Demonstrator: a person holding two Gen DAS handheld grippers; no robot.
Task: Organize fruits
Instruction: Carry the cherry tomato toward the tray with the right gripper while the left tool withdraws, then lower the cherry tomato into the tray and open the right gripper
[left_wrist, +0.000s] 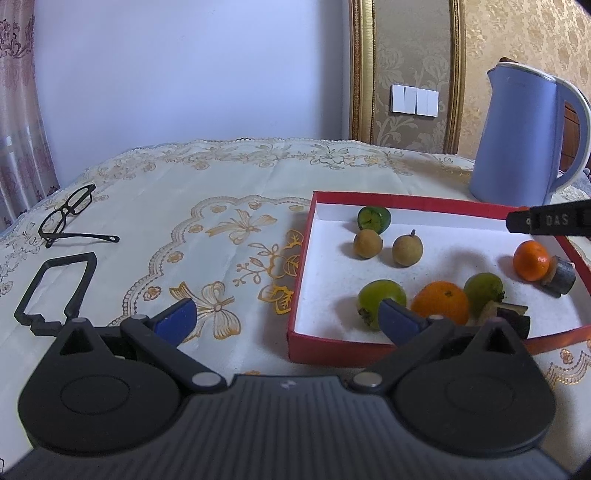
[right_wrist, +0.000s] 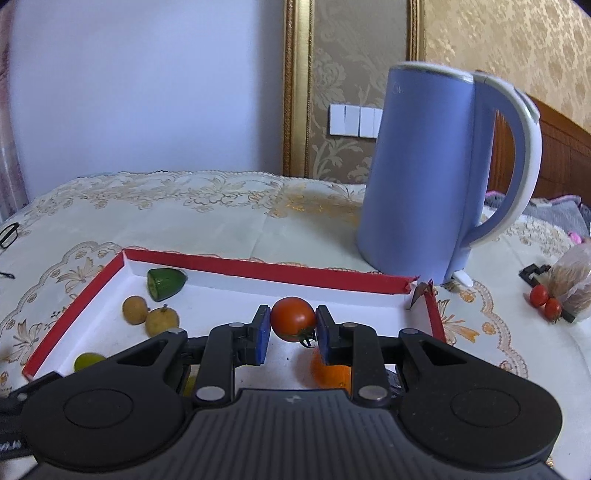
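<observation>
A small red tomato is pinched between the blue pads of the right gripper, held above the white floor of the red-rimmed tray, near its far wall. Directly under it an orange is mostly hidden by the jaws. A cut green fruit lies in the tray's far left corner, with two brown longans just beside it. The left gripper hangs over the tray's near left corner, jaws spread and empty. On the counter, a blue kettle stands behind the tray's far right corner; two more tomatoes lie toward the right edge, beside a bag whose contents are hard to make out.
</observation>
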